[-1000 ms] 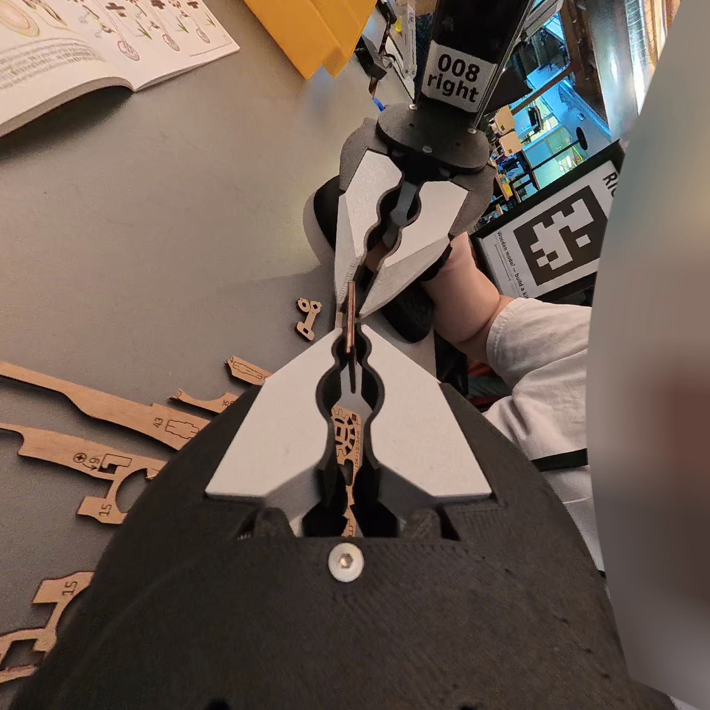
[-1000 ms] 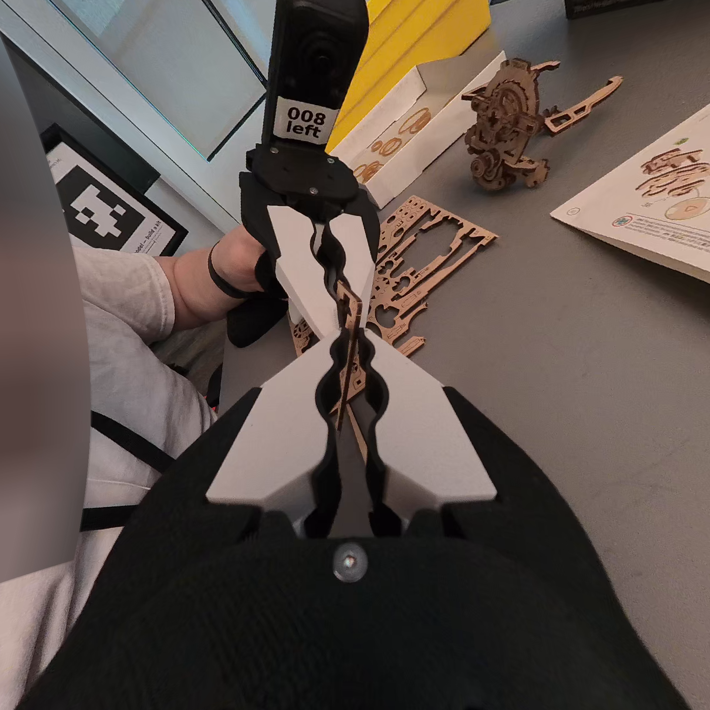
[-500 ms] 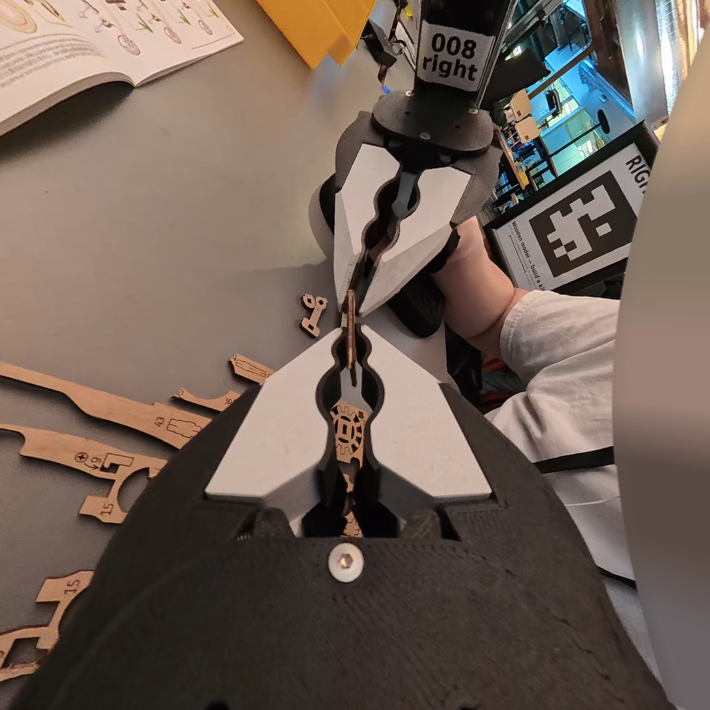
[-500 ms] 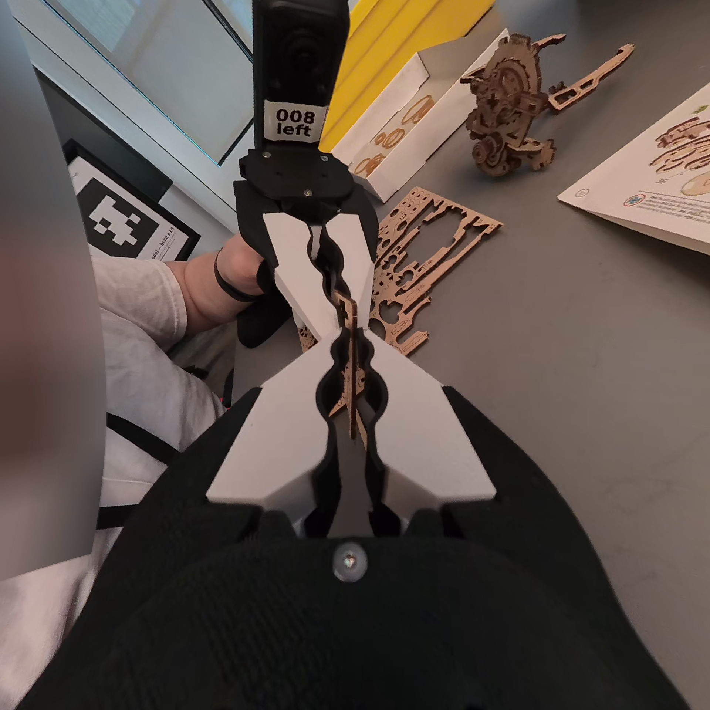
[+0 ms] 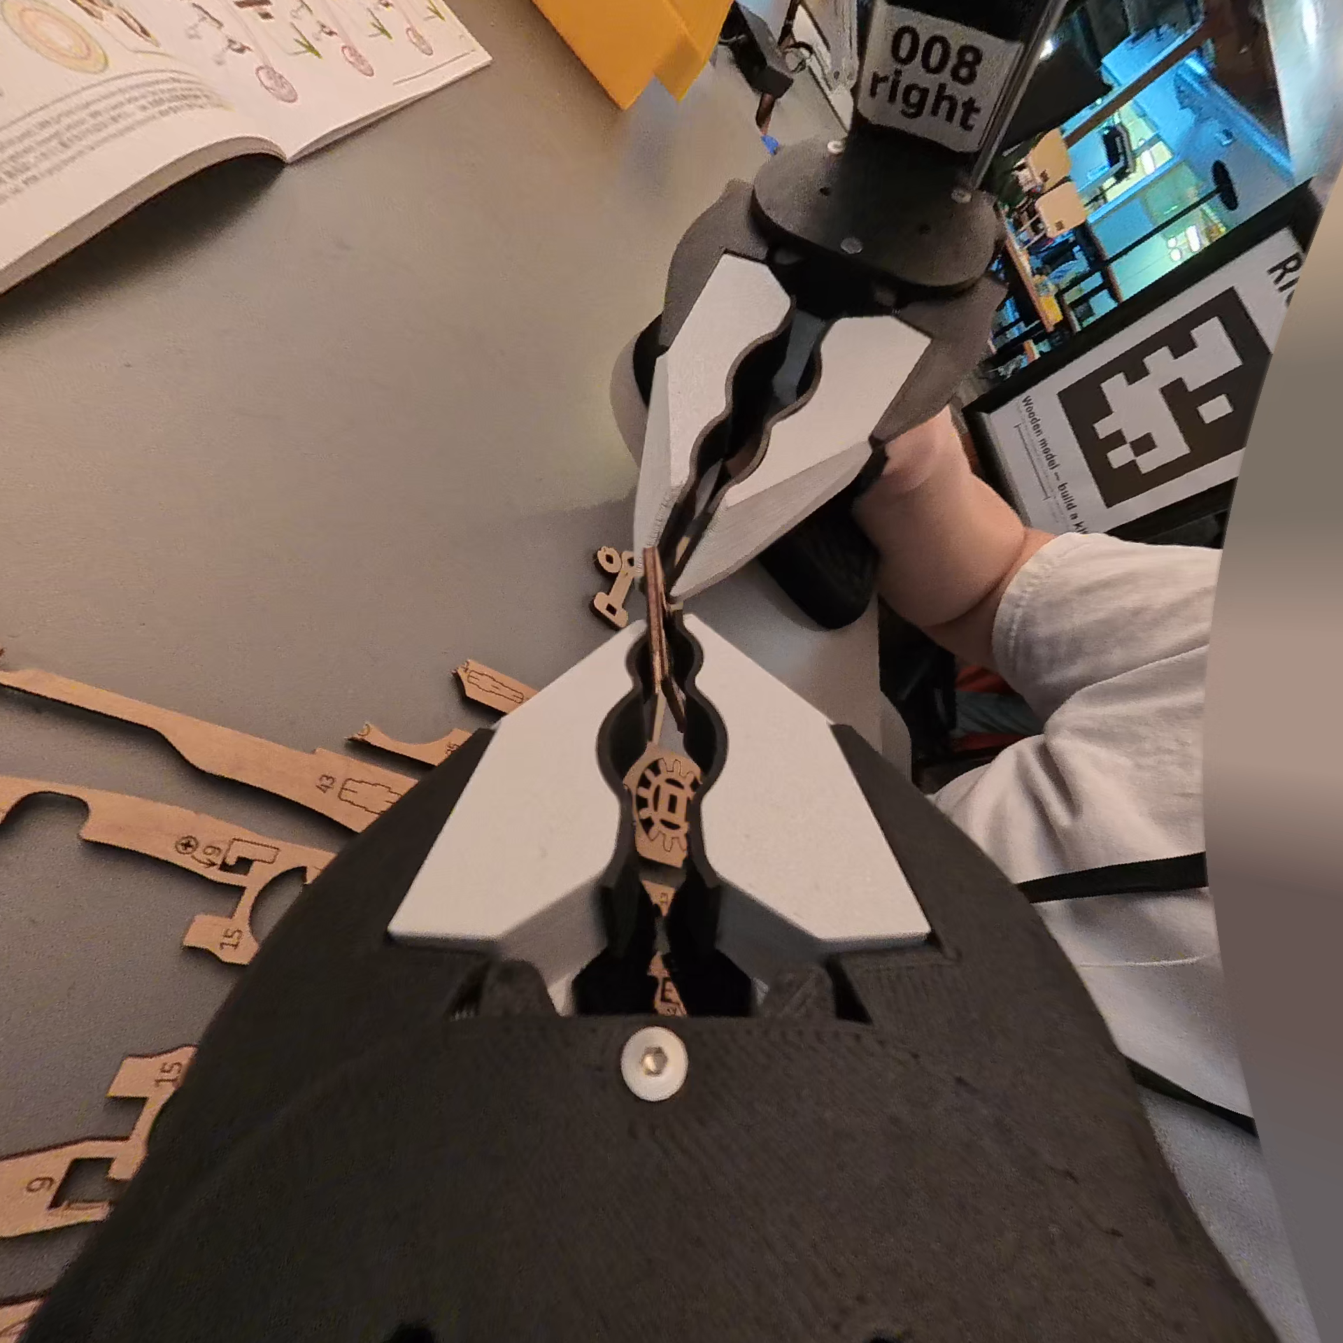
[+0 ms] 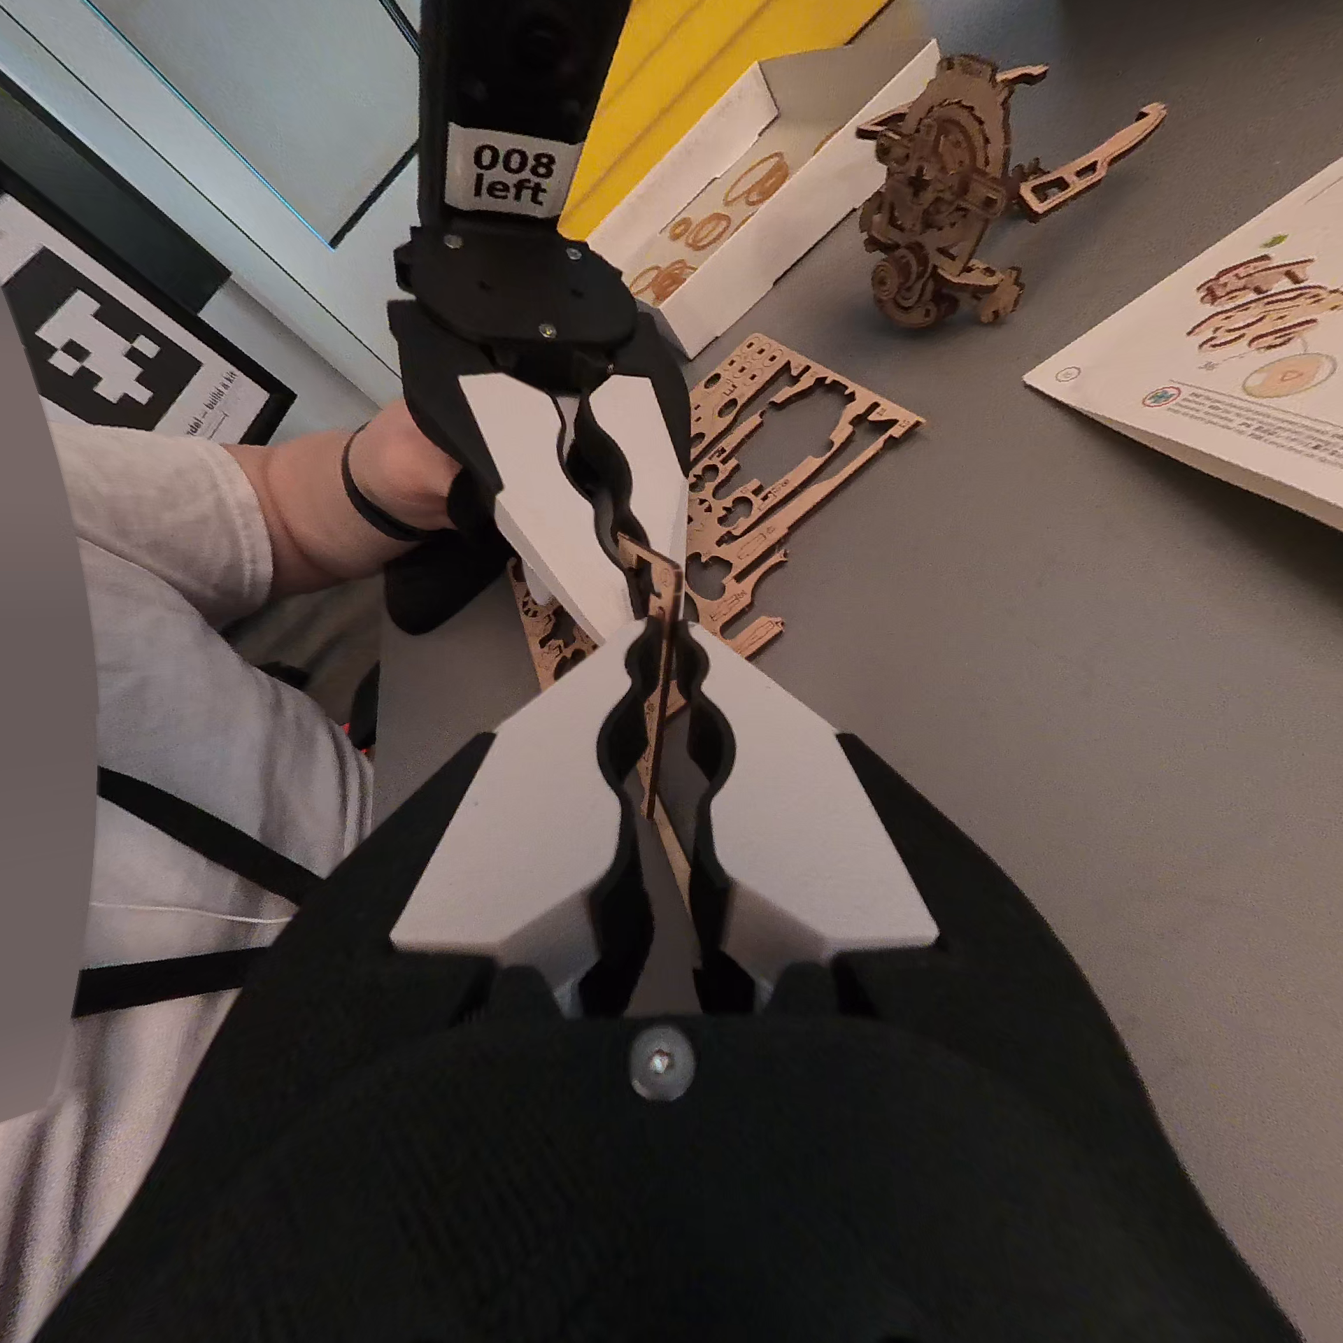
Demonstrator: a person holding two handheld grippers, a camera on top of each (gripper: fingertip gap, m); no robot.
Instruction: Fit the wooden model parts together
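In the left wrist view my left gripper [image 5: 658, 634] is shut on a thin wooden part [image 5: 656, 618], held edge-on. My right gripper [image 5: 663, 570] faces it tip to tip just above. In the right wrist view my right gripper [image 6: 665, 625] is shut on a thin flat wooden part [image 6: 660, 698], also edge-on. The left gripper [image 6: 639, 581] comes in from above, shut on a small notched part [image 6: 639, 556]. The two parts touch at the fingertips, above the grey table. How they join is hidden.
A cut-out wooden sheet [image 6: 785, 465] lies under the grippers, with offcuts [image 5: 218, 763] and a small loose piece [image 5: 614, 589]. A part-built wooden model [image 6: 937, 211], a white box of rings [image 6: 727, 203], an open booklet [image 6: 1235, 378] and a yellow box [image 5: 632, 43] lie farther back. Left and right tips are no more than a few centimetres apart. The part-built wooden model [image 6: 937, 211] is about 15 centimeters from my right fingertips.
Both grippers have stayed shut and tip to tip. They have shifted and tilted slightly against each other, and the parts have stayed pressed together.
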